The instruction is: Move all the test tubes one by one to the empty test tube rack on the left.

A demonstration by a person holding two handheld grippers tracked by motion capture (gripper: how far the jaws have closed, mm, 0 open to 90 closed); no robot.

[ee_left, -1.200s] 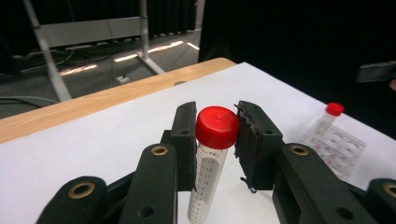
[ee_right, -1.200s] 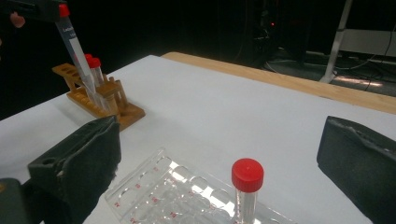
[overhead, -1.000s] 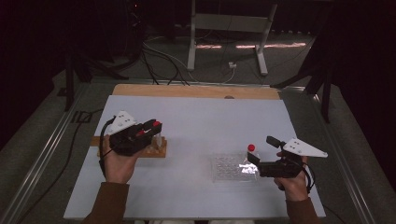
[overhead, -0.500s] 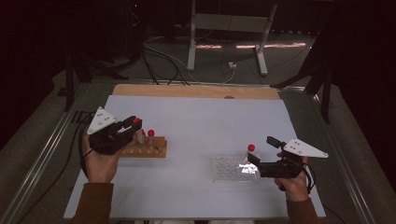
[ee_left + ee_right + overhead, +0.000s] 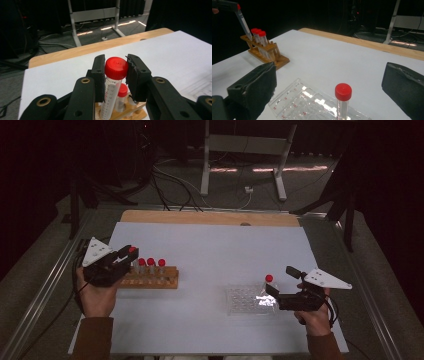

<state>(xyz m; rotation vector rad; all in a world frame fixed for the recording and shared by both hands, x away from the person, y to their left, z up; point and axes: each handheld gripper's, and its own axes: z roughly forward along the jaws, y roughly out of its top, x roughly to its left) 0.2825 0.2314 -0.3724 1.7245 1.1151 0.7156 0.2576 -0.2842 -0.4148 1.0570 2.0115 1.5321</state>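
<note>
Transfer of a red-capped tube (image 5: pixel 113 82), clamped in the left tool (image 5: pixel 122 261) at mid-left above the wooden rack (image 5: pixel 150 281), looks underway toward the clear tray (image 5: pixel 240 301) where the right tool (image 5: pixel 272 291) gapes around another tube (image 5: pixel 343 100).

The left tool (image 5: pixel 116 72) clamps a red-capped tube (image 5: pixel 113 82) above the wooden rack (image 5: pixel 122 113).

A white-topped table (image 5: pixel 210 250) with a wooden strip along its far edge carries two things, well apart. A wooden tube rack (image 5: pixel 150 279) stands near the left side with red-capped tubes in it, and a clear plastic well rack (image 5: pixel 245 300) lies toward the right.
</note>
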